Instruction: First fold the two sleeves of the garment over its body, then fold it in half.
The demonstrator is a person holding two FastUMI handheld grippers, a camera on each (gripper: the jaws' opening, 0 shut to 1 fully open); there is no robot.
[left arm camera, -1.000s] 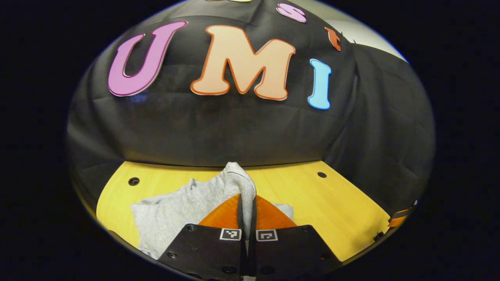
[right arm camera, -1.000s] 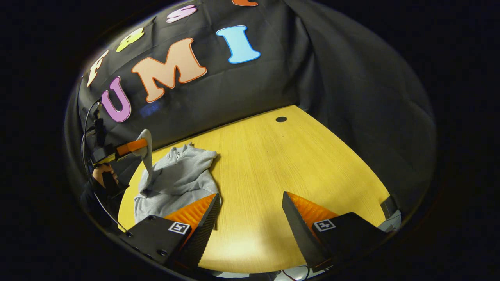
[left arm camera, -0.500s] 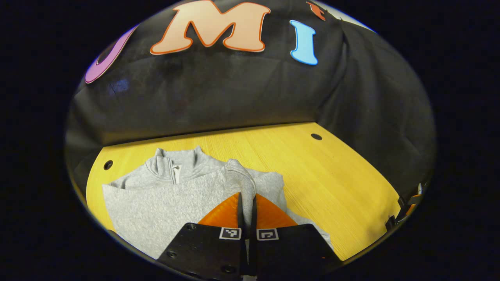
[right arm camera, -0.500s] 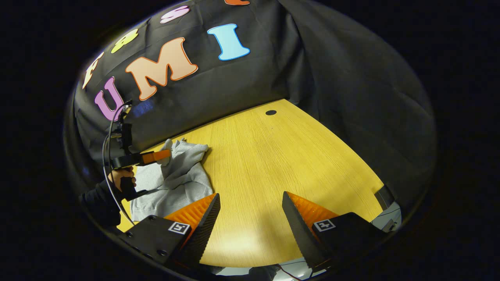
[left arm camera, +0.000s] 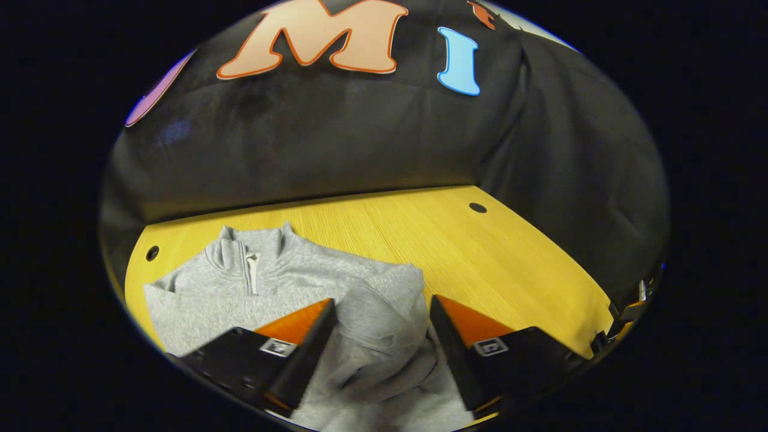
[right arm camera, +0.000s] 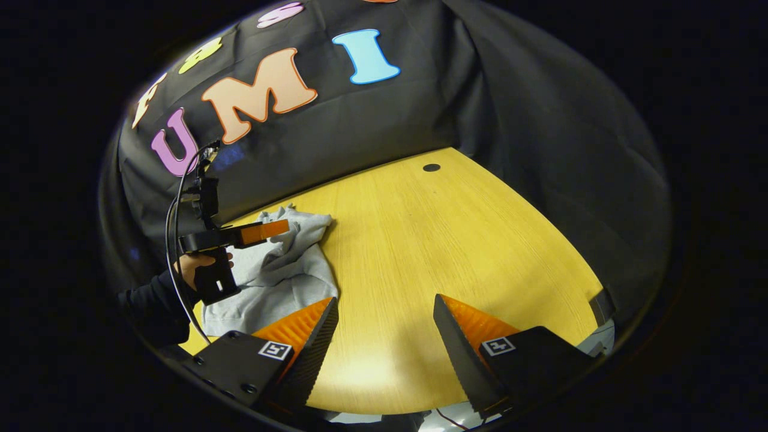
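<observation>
A soft, light grey knit sweatshirt with a zip collar (left arm camera: 258, 282) is spread on the yellow wooden worktop (left arm camera: 510, 264), a limp sleeve bunched between the parted left tongs (left arm camera: 379, 327); a cuff is judged the best hold; the right tongs (right arm camera: 384, 327) are apart beside the sweatshirt

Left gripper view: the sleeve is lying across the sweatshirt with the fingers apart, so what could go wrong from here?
1. The sleeve lies bunched between the open left gripper; lifting away could snag and undo the fold.
2. The grey sweatshirt looks rumpled, so halving may come out crooked.
3. The open right gripper hovers over bare table, some way from the garment.
</observation>
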